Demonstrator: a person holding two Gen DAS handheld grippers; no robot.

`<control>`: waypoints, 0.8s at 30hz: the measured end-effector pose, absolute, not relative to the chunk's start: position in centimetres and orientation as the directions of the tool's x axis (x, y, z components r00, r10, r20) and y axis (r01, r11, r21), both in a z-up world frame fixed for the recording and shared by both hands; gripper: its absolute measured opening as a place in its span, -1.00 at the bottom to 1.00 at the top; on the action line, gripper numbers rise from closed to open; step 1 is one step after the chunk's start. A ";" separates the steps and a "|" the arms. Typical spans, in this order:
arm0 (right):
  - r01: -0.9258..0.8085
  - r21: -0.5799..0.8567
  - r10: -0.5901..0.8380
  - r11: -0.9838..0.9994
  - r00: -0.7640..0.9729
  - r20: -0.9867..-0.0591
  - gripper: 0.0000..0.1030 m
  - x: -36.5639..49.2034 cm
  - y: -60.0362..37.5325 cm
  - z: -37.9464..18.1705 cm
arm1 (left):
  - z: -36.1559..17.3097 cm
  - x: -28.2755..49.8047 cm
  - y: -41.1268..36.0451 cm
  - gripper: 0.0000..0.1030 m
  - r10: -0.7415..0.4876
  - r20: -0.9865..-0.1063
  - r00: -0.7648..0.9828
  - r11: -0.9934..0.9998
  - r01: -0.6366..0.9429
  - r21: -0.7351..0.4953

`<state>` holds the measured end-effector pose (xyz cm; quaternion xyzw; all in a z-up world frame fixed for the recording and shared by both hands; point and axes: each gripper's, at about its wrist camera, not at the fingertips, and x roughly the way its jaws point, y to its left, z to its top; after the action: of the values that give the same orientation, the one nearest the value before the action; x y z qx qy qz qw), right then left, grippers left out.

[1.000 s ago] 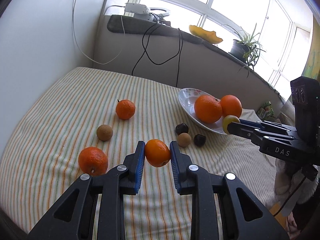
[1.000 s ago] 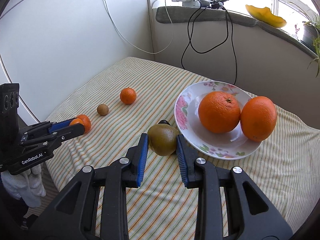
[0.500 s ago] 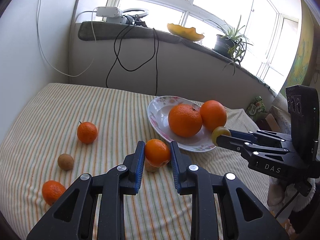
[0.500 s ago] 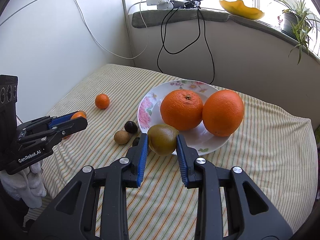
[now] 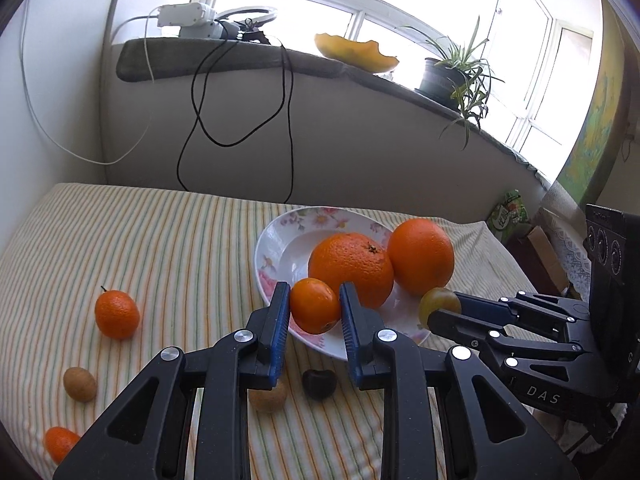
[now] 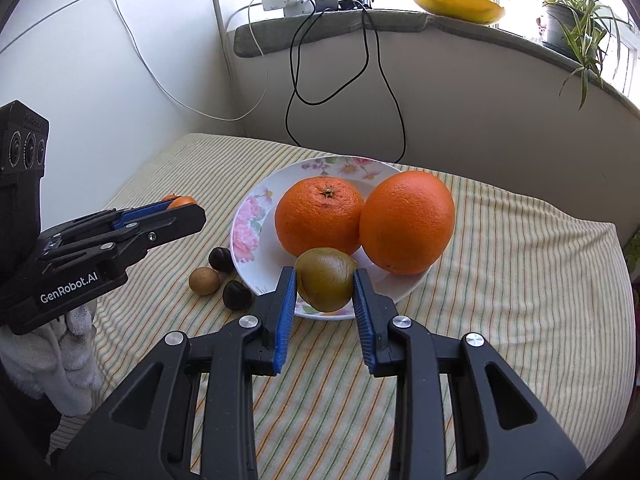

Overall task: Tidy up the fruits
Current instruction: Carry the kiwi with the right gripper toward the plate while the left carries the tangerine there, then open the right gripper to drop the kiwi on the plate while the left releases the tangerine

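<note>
Small tangerine (image 5: 315, 305) pinched in the left gripper (image 5: 314, 312), over the near rim of the floral plate (image 5: 280, 240); it's roundish, no clear long axis. Greenish-brown kiwi (image 6: 326, 278) clamped in the right gripper (image 6: 325, 292), long axis roughly across the jaws, also over the plate's near edge. Two big oranges (image 6: 320, 216) (image 6: 406, 222) sit touching on the plate; loose small fruits lie on the striped cloth (image 5: 160, 240).

Orange mandarin (image 5: 315, 305), olive-green kiwi (image 6: 327, 279), two bright orange oranges (image 6: 320, 215), white floral-rimmed plate (image 6: 247, 227), cream cloth (image 6: 520, 280) striped green and orange, dark brown chestnuts (image 6: 237, 294), blue-padded black grippers (image 6: 325, 304)
</note>
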<state>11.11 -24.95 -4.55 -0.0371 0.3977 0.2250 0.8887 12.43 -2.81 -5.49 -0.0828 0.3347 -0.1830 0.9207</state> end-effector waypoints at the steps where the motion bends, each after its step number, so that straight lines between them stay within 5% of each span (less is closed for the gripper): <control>1: -0.426 0.114 0.369 0.897 0.582 -0.725 -0.43 11.2 -25.1 -4.7 | -5.6 12.7 -3.0 -0.55 -0.391 -0.589 0.707 0.920 0.281 -0.274; 24: -0.419 0.138 0.370 0.898 0.547 -0.751 -0.43 12.8 -24.8 -6.5 | -6.1 14.3 -4.8 -0.54 -0.387 -0.611 0.690 0.922 0.297 -0.249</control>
<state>12.84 -24.76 -6.46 -0.0289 0.4198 0.2243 0.8790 14.29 -4.82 -6.13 -0.0655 0.3467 -0.1865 0.9169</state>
